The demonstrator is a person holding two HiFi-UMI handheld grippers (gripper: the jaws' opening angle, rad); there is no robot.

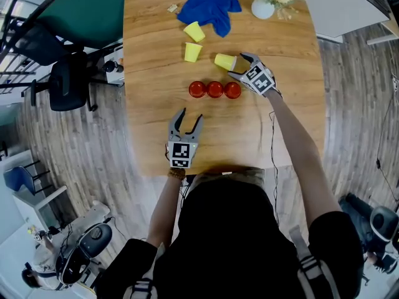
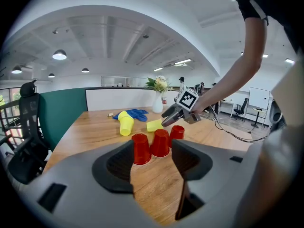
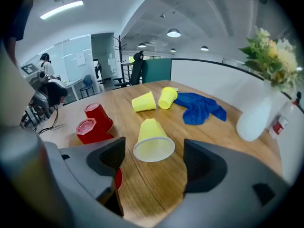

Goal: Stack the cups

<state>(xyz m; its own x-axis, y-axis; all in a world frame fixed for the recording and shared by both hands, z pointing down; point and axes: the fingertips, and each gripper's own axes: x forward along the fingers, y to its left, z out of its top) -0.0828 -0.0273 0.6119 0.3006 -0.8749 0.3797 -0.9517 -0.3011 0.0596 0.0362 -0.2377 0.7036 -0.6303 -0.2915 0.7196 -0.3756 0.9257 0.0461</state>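
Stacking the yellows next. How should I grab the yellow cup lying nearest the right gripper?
Probably across its wall just behind the rim, coming from the mouth end: the yellow cup lies on its side, mouth facing the right gripper, whose open jaws flank the rim.

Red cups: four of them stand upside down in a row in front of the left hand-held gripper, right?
Not four. Three red cups stand upside down in a row in front of the left hand-held gripper. The head view shows all three side by side.
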